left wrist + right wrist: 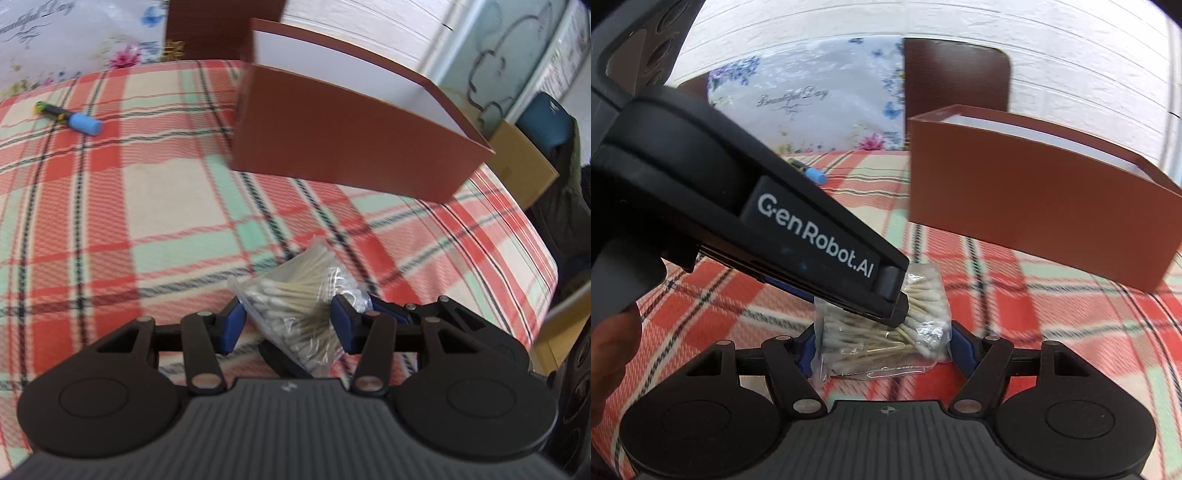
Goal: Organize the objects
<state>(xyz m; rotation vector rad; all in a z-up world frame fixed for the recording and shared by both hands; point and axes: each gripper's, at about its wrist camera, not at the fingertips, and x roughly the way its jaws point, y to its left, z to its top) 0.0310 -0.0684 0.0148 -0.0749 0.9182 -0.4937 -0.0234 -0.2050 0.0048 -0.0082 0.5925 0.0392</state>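
Note:
A clear bag of cotton swabs lies on the plaid cloth. My left gripper has its blue pads on both sides of the bag and grips it. In the right wrist view the same bag sits between the blue pads of my right gripper, which also closes on it. The left gripper's black body crosses that view from the left and reaches the bag's top. A brown open box with a white inside stands beyond the bag; it also shows in the right wrist view.
A blue-capped marker lies far left on the cloth, also seen in the right wrist view. A floral pillow and a dark headboard stand behind. A cardboard box and a blue chair are off the right edge.

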